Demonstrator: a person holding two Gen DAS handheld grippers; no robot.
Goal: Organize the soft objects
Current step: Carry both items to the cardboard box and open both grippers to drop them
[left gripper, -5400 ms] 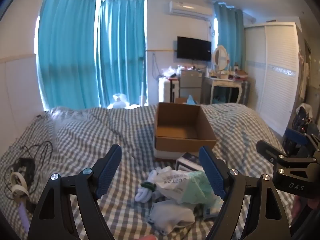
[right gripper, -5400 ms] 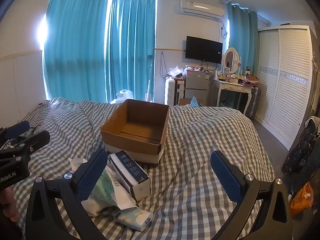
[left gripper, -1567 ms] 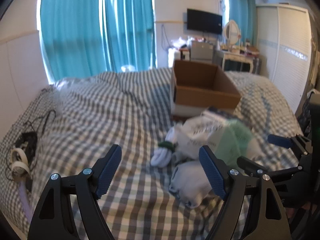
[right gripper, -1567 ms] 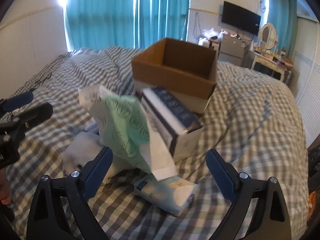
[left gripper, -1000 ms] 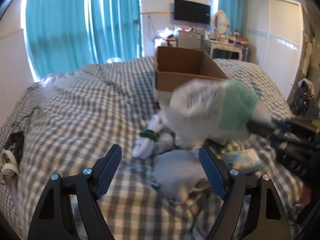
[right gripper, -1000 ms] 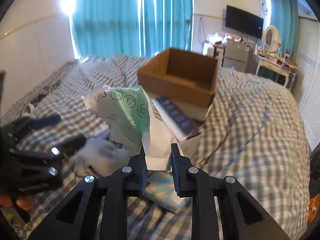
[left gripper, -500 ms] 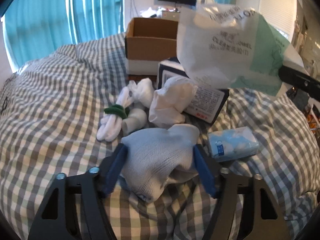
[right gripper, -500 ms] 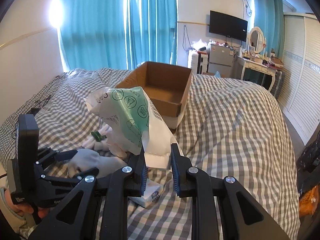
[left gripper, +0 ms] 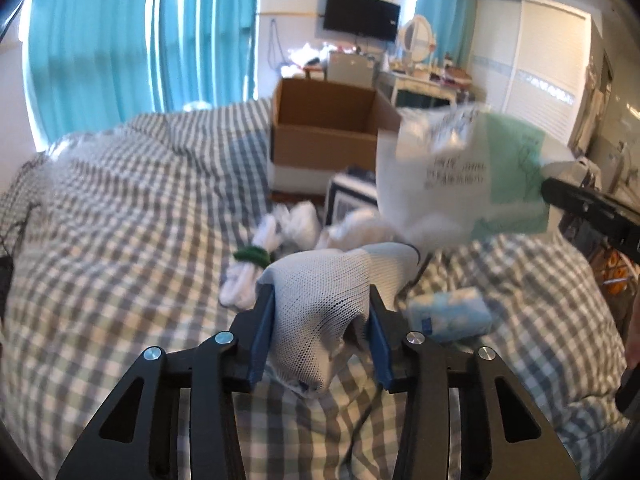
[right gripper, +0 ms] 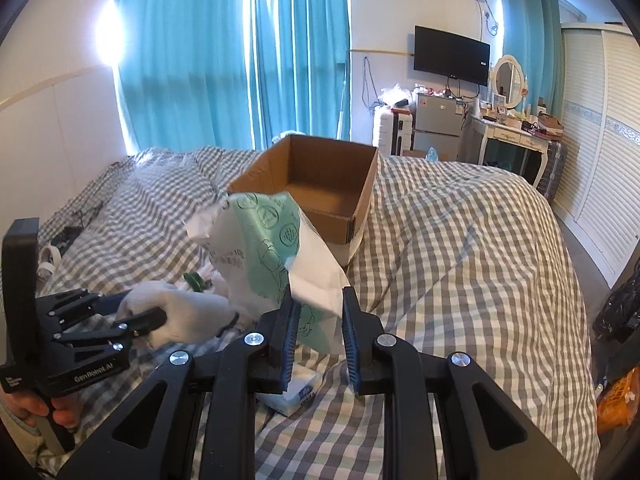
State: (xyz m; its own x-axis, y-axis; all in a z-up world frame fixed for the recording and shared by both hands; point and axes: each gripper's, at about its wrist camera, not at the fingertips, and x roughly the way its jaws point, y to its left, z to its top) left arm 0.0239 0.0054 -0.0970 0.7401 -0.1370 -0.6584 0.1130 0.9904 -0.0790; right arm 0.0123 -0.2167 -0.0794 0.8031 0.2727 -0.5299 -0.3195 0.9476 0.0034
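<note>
My left gripper (left gripper: 320, 328) is shut on a grey-white mesh cloth bundle (left gripper: 332, 284) and holds it above the checked bed. My right gripper (right gripper: 318, 330) is shut on a white and green plastic pack (right gripper: 272, 248), held up in front of the open cardboard box (right gripper: 320, 184). The pack (left gripper: 464, 176) hangs at the right of the left wrist view, with the box (left gripper: 324, 128) behind it. White socks with a green band (left gripper: 256, 256) and a light blue tissue pack (left gripper: 452, 316) lie on the bed. The left gripper (right gripper: 132, 320) with its bundle shows in the right wrist view.
A dark boxed item (left gripper: 348, 200) lies in front of the cardboard box. Cables and a charger (right gripper: 60, 240) lie at the bed's left edge. Teal curtains (right gripper: 240, 52), a dresser (right gripper: 512, 136) and a white wardrobe (right gripper: 600, 128) stand beyond the bed.
My left gripper has closed on the mesh cloth bundle and lifted it off the bed. My right gripper has carried the green and white pack higher, closer to the box.
</note>
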